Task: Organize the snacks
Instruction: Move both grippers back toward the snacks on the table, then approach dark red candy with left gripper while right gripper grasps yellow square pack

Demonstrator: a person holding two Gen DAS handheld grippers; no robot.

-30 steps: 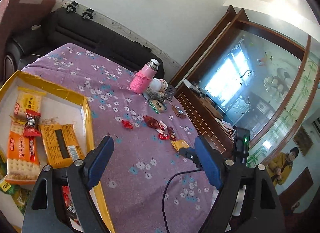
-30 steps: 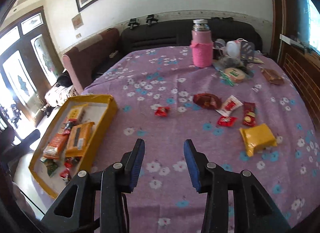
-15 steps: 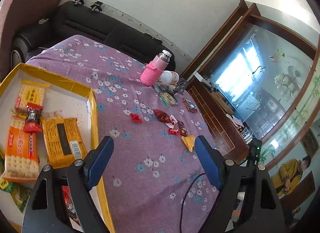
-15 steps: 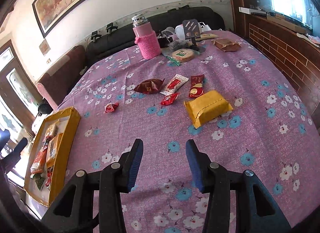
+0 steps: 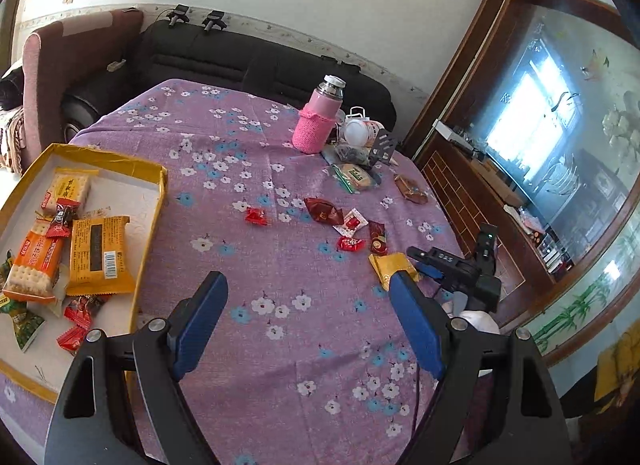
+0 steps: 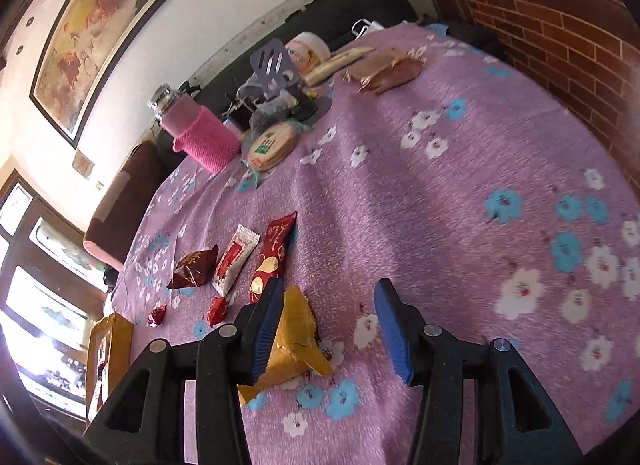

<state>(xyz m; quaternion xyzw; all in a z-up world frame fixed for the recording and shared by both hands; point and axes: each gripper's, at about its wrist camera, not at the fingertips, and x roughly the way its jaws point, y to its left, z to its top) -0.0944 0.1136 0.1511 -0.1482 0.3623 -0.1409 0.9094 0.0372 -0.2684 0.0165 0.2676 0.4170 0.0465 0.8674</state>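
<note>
Here the right tool is opening beside the yellow packet, gripping nothing; the left tool gapes empty.

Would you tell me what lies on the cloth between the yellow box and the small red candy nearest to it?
Nothing: in the left wrist view only bare flowered cloth separates the yellow box from that red candy.

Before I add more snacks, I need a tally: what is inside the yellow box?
The yellow box holds cracker packs, a yellow packet, red candies and green wrappers. Its near end sits behind the left gripper, so more may be hidden there.
</note>
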